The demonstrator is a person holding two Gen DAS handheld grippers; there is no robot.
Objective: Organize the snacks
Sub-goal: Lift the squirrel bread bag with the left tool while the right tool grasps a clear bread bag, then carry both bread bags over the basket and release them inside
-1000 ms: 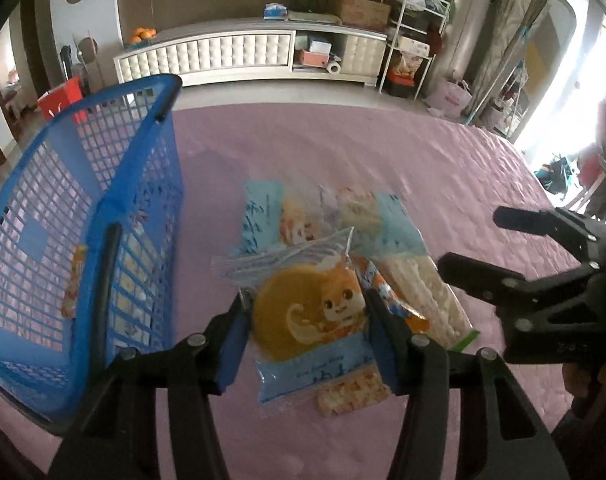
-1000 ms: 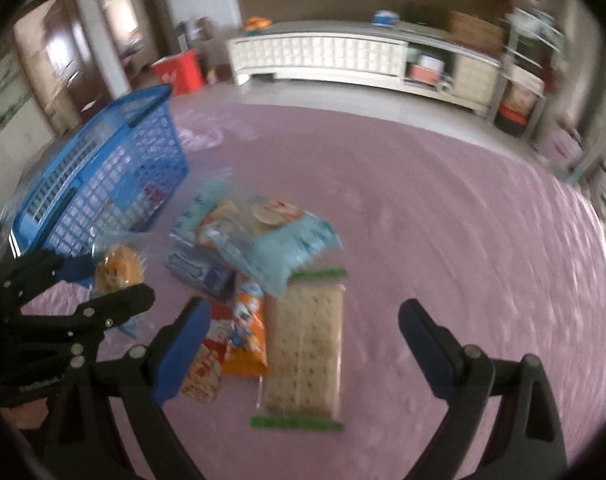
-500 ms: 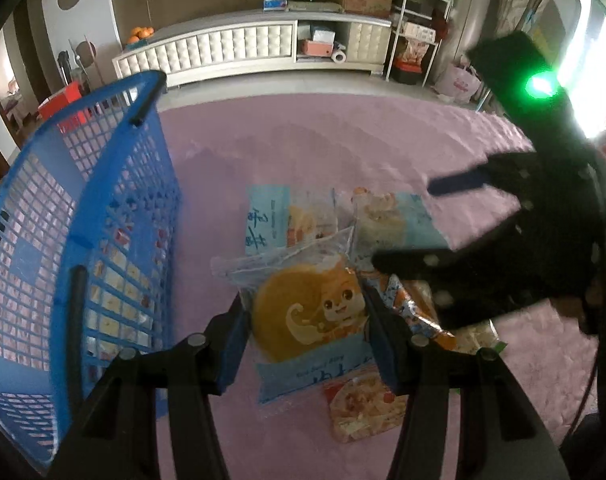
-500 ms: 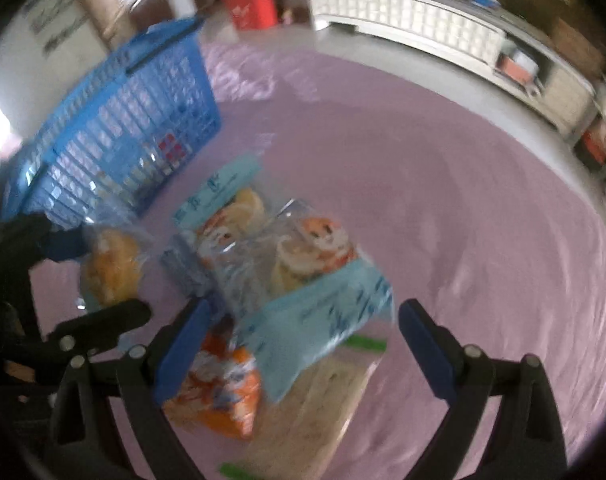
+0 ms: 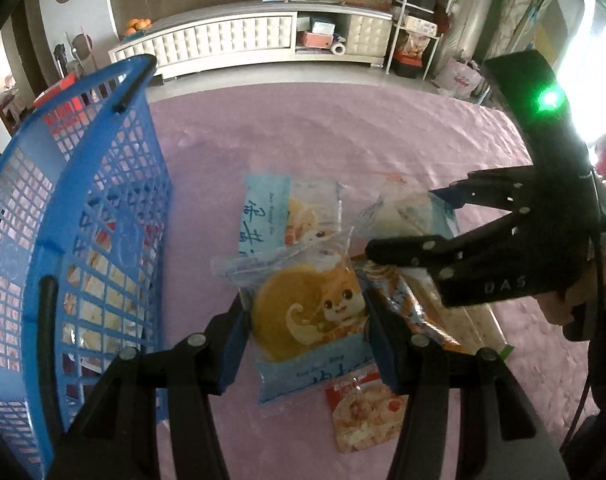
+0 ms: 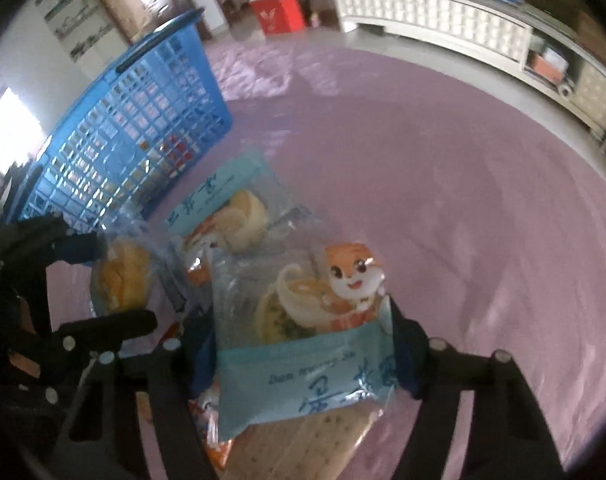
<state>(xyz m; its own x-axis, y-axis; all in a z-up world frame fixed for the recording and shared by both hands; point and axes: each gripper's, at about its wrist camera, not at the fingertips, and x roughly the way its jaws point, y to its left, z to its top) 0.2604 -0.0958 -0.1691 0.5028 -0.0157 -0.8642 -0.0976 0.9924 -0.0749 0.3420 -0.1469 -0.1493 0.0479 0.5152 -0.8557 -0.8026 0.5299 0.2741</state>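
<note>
The cake packet (image 5: 309,320) sits clamped between the pads of the left gripper (image 5: 305,322), lifted just above the pile on the pink bed cover (image 5: 343,136). A second cake packet (image 6: 303,344) is pinched the same way in the right gripper (image 6: 303,344). Both look light and crinkly; the film is probably slippery and the cake inside soft, so a hold across the packet's sides, beside the cake and not on it, seems safest. A third packet (image 5: 287,212) lies flat at 12 o'clock from the left gripper, with an orange wrapper (image 5: 407,308) and a red sachet (image 5: 363,412) touching the pile at 4 and 5 o'clock. The blue basket (image 5: 103,128), already holding some snacks, stands near at 9 o'clock.
</note>
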